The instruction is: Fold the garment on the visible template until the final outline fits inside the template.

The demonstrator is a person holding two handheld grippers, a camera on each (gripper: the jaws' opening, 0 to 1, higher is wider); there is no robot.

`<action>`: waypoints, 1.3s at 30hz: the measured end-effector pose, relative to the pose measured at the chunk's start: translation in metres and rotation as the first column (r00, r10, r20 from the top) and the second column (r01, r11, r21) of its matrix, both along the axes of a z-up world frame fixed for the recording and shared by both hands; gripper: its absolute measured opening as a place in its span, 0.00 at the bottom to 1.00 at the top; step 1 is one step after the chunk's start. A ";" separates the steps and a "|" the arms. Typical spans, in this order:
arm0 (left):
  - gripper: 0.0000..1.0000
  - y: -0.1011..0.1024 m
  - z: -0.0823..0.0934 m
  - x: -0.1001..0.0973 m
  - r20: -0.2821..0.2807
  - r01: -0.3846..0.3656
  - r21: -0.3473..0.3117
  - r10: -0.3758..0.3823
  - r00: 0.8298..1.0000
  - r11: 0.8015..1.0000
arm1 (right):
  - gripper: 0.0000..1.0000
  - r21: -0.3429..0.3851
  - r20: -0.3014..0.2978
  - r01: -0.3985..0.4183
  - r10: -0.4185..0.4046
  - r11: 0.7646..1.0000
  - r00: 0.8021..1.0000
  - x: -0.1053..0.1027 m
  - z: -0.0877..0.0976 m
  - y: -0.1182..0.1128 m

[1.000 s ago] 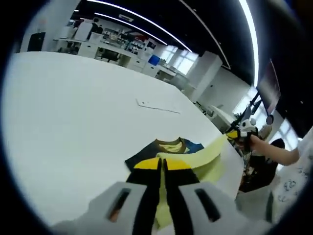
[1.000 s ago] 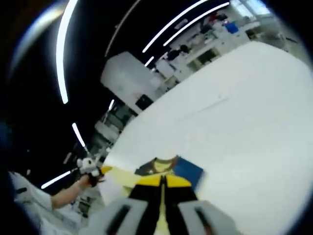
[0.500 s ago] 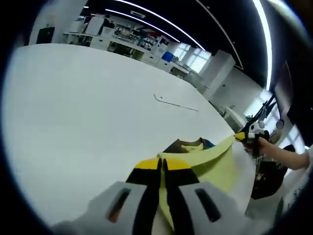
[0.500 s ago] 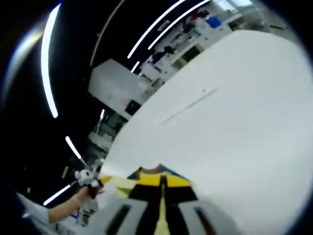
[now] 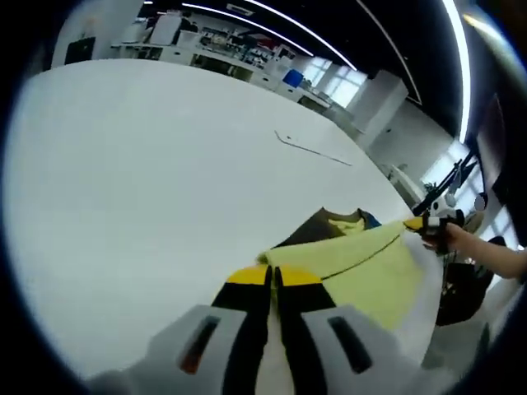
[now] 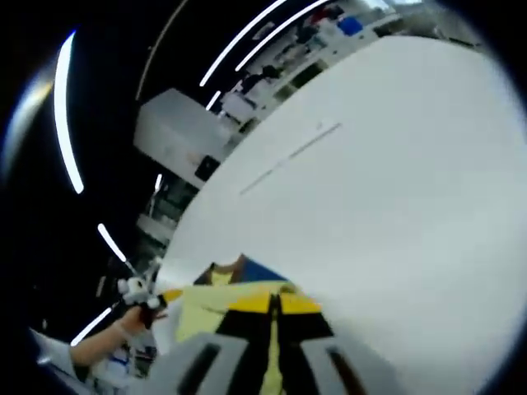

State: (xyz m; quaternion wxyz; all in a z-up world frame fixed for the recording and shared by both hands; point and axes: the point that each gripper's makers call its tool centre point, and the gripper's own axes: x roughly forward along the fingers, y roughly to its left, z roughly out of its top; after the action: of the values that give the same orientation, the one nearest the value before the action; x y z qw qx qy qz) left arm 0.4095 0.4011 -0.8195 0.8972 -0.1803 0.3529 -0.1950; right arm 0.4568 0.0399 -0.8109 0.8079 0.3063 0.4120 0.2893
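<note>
While the garment point(image 5: 362, 263) hangs stretched between your two hands, its yellow edge runs as one long taut line from your left gripper point(image 5: 273, 278) out to your right gripper point(image 5: 417, 223), and the darker collar end with its bit of blue sits on the white worktop point(image 5: 140, 164) just beyond that line. So the long axis lies across you, hand to hand, and the part still resting on the worktop is ahead of both grippers, away from your body. Your left gripper is pressed together on the yellow hem; in the right gripper view your right gripper point(image 6: 272, 303) is likewise pinched on yellow cloth, with the left gripper point(image 6: 169, 294) off at the far end of the stretch. Neither hand is nearer; they share the edge. I'd judge the fold goes forward, carrying that held edge over toward the collar. A thin outline point(image 5: 313, 148) lies well beyond on the worktop; whether it's the template I can't tell. No brand or writing reads on the cloth.
</note>
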 end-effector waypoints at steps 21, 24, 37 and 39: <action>0.63 0.000 0.012 -0.018 0.126 0.219 0.028 -0.221 0.967 0.975 | 0.55 -0.084 0.218 -0.180 0.194 0.980 0.956 -0.028 0.022 0.006; 0.74 -0.006 0.014 -0.022 0.140 0.251 0.029 -0.253 0.957 0.968 | 0.77 -0.130 0.241 -0.210 0.236 0.969 0.941 -0.033 0.020 0.008; 0.92 -0.042 0.026 -0.042 0.166 0.374 0.000 -0.368 0.915 0.928 | 0.99 -0.215 0.278 -0.291 0.344 0.932 0.897 -0.052 0.018 0.020; 0.90 -0.045 0.024 -0.042 0.162 0.381 0.006 -0.377 0.912 0.924 | 0.99 -0.209 0.278 -0.301 0.351 0.930 0.894 -0.053 0.018 0.024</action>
State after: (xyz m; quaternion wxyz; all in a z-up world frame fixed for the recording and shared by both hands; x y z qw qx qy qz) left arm 0.3672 0.3562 -0.7954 0.8653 -0.1039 0.3052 -0.3837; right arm 0.4037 0.0638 -0.7928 0.8244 0.1172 0.3472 0.4314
